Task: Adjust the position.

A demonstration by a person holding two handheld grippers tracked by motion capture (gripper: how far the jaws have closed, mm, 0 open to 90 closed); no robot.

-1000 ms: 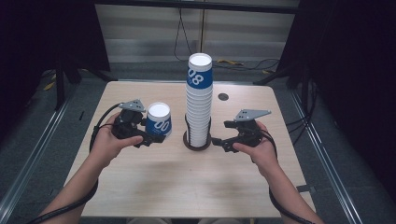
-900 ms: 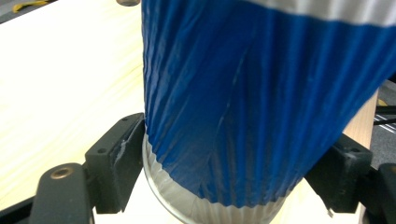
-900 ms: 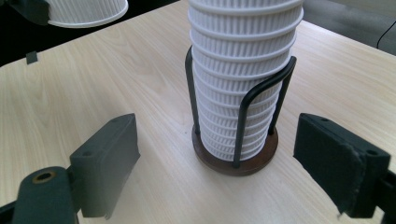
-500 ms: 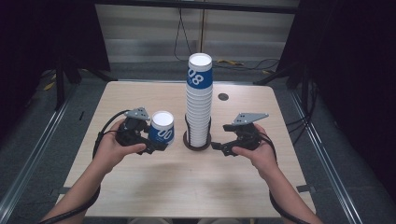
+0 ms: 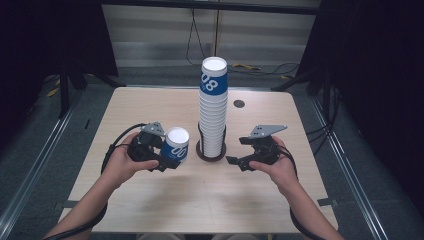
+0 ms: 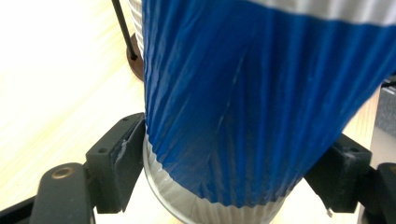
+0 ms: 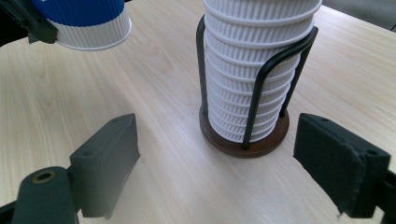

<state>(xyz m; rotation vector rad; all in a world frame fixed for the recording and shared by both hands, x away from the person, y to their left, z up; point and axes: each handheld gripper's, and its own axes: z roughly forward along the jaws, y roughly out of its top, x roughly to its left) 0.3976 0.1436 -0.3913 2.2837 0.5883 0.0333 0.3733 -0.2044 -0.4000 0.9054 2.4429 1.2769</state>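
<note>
High view: the left gripper [image 5: 167,161] held a single paper cup [image 5: 175,145], blue-banded with a white ribbed base, upright above the table [image 5: 150,205], left of the cup stack [image 5: 213,107]. The stack stood in a wire holder [image 5: 211,150] on a round dark base near the table's middle; its top cup also bore a blue band.

Left gripper view: both black jaws pressed against the lower wall of the cup [image 6: 243,107], one on each side, so the cup was clamped. The wall showed creases where it was squeezed.

Right gripper view: the jaws of the right gripper [image 7: 215,163] stood wide apart with nothing between them, pointed at the foot of the stack [image 7: 257,74] and its holder [image 7: 261,79], short of touching either. The held cup [image 7: 88,21] appeared at the upper left, clear of the tabletop [image 7: 154,186].
</note>
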